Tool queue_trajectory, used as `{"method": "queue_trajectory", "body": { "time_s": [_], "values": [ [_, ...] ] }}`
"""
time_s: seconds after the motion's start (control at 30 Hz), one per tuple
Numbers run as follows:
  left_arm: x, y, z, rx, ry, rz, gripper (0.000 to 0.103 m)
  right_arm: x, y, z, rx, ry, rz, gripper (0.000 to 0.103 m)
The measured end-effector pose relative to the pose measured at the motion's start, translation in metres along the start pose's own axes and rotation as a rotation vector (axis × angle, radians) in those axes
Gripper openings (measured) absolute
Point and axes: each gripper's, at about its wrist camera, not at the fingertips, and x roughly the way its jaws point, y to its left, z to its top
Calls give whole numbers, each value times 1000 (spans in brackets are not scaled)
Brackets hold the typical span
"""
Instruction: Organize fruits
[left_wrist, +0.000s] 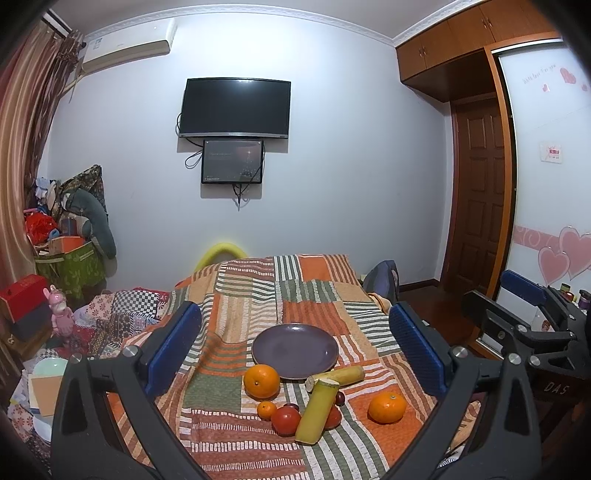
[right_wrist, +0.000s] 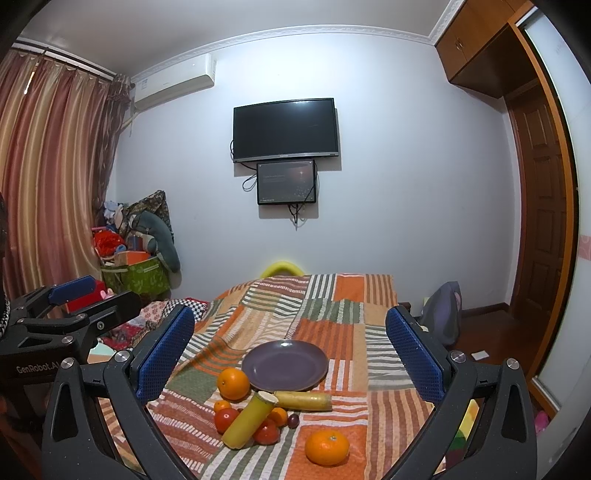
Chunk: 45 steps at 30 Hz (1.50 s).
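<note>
Here both grippers, left (left_wrist: 293, 334) and right (right_wrist: 290, 341), hang spread and empty above the quilt (left_wrist: 317, 295), where the fruit lies heaped just before the bare plate (left_wrist: 295, 349). The lone orange (right_wrist: 327, 446), apart from the heap, looks firm, round and prone to roll, so it is probably best pinched across its middle; the tomatoes (left_wrist: 286, 421) look softer and likely want a gentler squeeze.

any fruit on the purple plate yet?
No. The purple plate is bare; the nearest orange sits on the striped cloth beside its rim.
</note>
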Motion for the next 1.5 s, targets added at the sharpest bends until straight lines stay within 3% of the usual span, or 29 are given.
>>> {"method": "queue_trajectory", "body": {
  "time_s": [0.7, 0.83, 1.0, 1.1, 1.33, 1.5],
  "values": [
    [7, 1, -2, -4, 23, 0, 103, 6, -1, -4, 6, 15, 24, 103],
    [15, 3, -4, 2, 45, 5, 93, 13, -8, -9, 5, 36, 18, 100],
    [38, 3, -12, 27, 115, -5, 78, 29, -19, -22, -22, 101, -10, 97],
    [58, 5, -22, 28, 180, -24, 72, 39, -29, -34, -29, 151, -33, 90],
    [109, 7, -55, 38, 350, -61, 71, 63, -50, -72, -61, 325, -63, 80],
    [135, 5, -80, 34, 440, -96, 64, 78, -63, -91, -16, 446, -37, 70]
  ]
}}
